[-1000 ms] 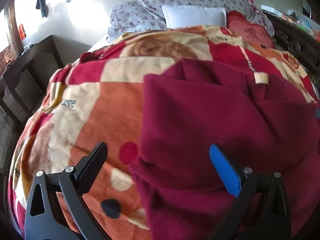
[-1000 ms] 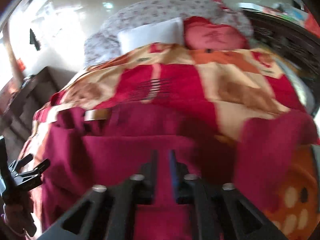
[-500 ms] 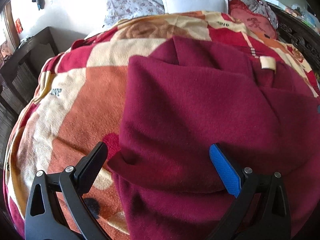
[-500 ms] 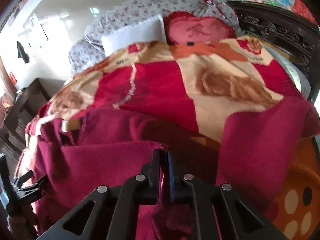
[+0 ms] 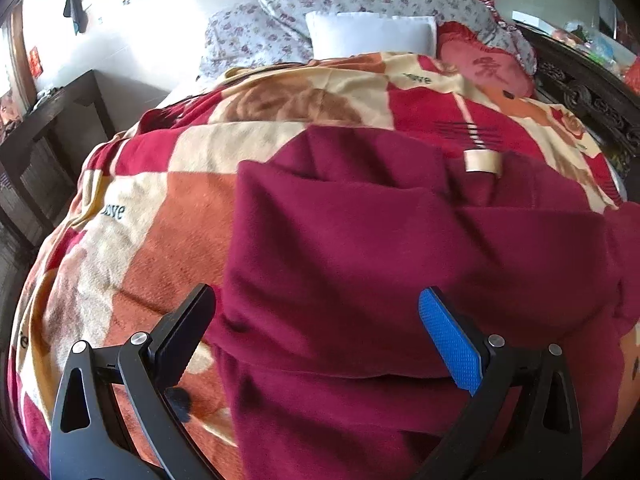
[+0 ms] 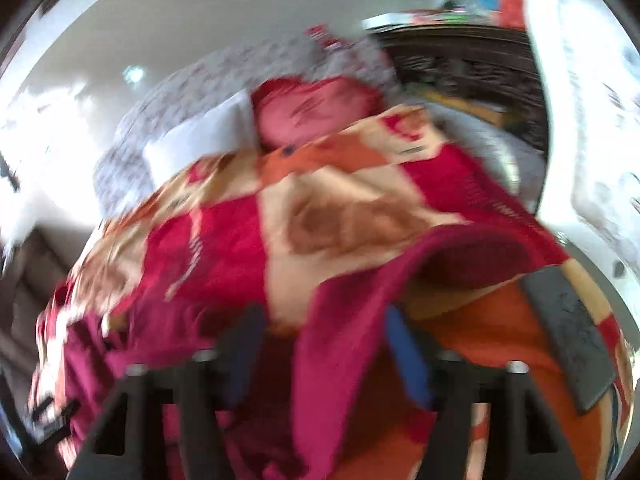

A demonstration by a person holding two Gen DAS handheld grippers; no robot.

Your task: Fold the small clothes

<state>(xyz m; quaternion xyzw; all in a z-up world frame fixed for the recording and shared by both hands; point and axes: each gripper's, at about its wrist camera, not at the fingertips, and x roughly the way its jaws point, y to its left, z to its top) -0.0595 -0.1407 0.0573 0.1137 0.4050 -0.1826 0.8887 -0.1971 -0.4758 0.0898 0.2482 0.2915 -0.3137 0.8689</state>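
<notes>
On bed blanket (image 5: 168,240), maroon garment (image 5: 360,248) lies part-folded. Left gripper (image 5: 316,320) spread wide, nothing held. Right gripper (image 6: 320,336) parted, sleeve (image 6: 348,320) between fingers, grasp blurred. Next judged: sleeve folded inward.

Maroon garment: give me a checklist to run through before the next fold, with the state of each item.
1. Left gripper open, holding nothing: ok.
2. Right gripper open: ok; a strip of cloth lies between its fingers, not pinched.
3. Maroon garment lying on the blanket: ok.
4. Left side folded in over the body: ok.
5. Right sleeve folded in: not ok, it lies out on the blanket.
6. Right view sharp enough to aim: not ok, blurred.
</notes>
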